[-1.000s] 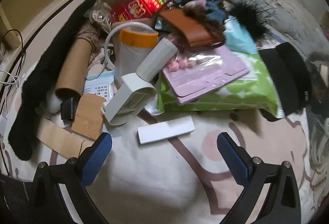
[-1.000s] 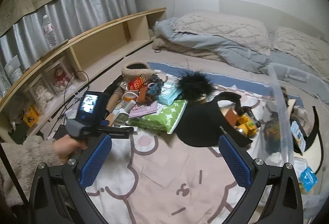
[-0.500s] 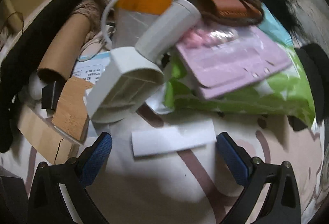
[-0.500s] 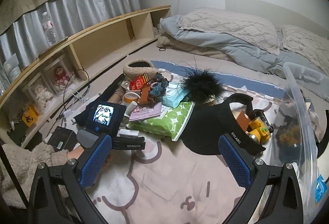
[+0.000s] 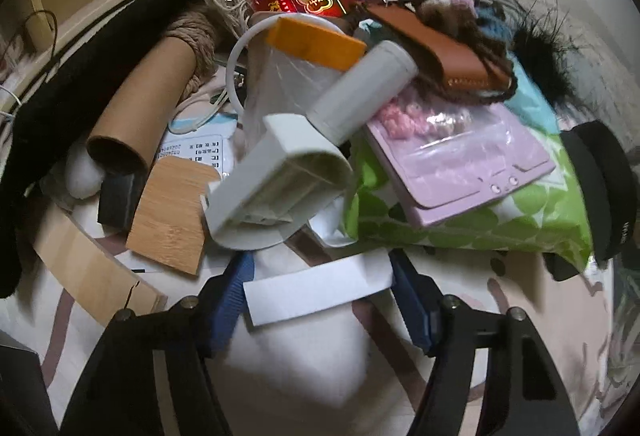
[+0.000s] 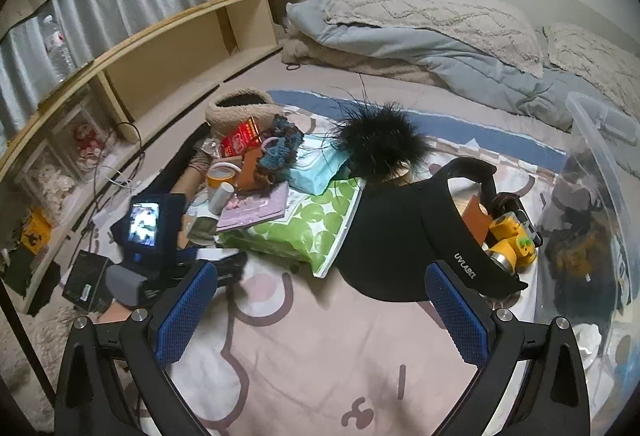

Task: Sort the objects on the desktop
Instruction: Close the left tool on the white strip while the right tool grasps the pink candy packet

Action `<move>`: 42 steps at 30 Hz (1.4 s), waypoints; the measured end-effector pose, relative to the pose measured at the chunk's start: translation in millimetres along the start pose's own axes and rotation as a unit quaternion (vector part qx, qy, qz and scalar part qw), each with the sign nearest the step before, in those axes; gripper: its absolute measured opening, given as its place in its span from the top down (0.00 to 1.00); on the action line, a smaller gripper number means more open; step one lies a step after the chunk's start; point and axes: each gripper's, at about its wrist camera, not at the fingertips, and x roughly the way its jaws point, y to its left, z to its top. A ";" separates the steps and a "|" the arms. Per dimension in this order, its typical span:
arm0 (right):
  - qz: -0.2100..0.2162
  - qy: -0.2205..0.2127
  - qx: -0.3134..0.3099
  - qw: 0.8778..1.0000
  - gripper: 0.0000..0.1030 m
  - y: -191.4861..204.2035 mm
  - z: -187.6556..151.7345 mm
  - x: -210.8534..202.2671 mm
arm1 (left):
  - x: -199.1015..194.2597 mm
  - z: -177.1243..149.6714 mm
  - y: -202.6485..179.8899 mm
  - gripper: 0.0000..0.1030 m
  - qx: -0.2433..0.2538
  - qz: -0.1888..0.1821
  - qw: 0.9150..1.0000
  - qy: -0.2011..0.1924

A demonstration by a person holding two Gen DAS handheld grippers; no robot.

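Lying between left gripper (image 5: 318, 294) fingers: white card (image 5: 316, 292).

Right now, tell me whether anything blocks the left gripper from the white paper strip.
Nothing visible does. The white paper strip lies flat on the bedsheet, directly between the left gripper fingers, which straddle its ends. The white handheld fan lies just beyond the strip, not over it.

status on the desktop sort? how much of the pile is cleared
Early. Done: a few items already sit in the clear plastic bin at right. In hand: the left gripper has its jaws on either side of the white paper slip, ends touching or nearly so, not lifted. The right gripper hovers open and empty. Left: most of the pile, including the white handheld fan, green dotted pouch, and black visor.
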 end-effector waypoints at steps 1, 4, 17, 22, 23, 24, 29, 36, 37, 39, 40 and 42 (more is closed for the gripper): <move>0.000 0.001 -0.001 1.000 0.00 0.9 1.0 2.9 | -1.0 0.1 1.9 0.34 0.003 -0.005 1.000 -0.001; 0.003 0.005 -0.009 1.000 0.00 5.7 4.5 13.7 | -5.1 -1.3 9.8 0.34 0.016 -0.022 1.000 -0.001; -0.002 0.031 -0.116 0.993 0.00 57.6 21.2 92.1 | -47.7 -19.2 29.2 0.34 0.064 -0.099 0.993 -0.015; 0.045 0.041 -0.102 0.993 0.00 75.4 34.3 120.6 | -43.2 -14.8 13.9 0.34 0.077 -0.114 0.990 -0.017; 0.044 0.047 -0.101 0.993 0.00 78.2 36.5 128.0 | -38.0 -9.3 12.2 0.34 0.077 -0.117 0.990 -0.016; 0.037 0.050 -0.111 0.992 0.00 84.4 38.3 138.1 | -37.2 -10.0 11.4 0.34 0.077 -0.120 0.990 -0.015; 0.016 0.070 -0.138 0.988 0.16 95.2 40.3 169.8 | -38.9 -15.2 23.7 0.34 0.080 -0.128 0.988 -0.011; 0.006 0.057 -0.162 0.985 0.46 100.9 43.7 184.0 | -38.8 -13.5 34.2 0.34 0.066 -0.136 0.989 -0.007; 0.006 0.057 -0.163 0.985 0.55 100.5 44.3 183.6 | -39.7 -13.0 34.6 0.34 0.066 -0.136 0.988 -0.008; 0.013 0.062 -0.168 0.984 0.65 97.5 43.6 179.1 | -44.0 -11.8 34.1 0.34 0.069 -0.137 0.988 -0.014; 0.018 0.066 -0.171 0.983 0.68 95.7 42.2 175.2 | -46.1 -11.4 33.3 0.34 0.071 -0.137 0.988 -0.017; 0.026 0.074 -0.177 0.981 0.72 92.3 37.5 165.8 | -51.8 -9.8 29.9 0.34 0.076 -0.138 0.987 -0.023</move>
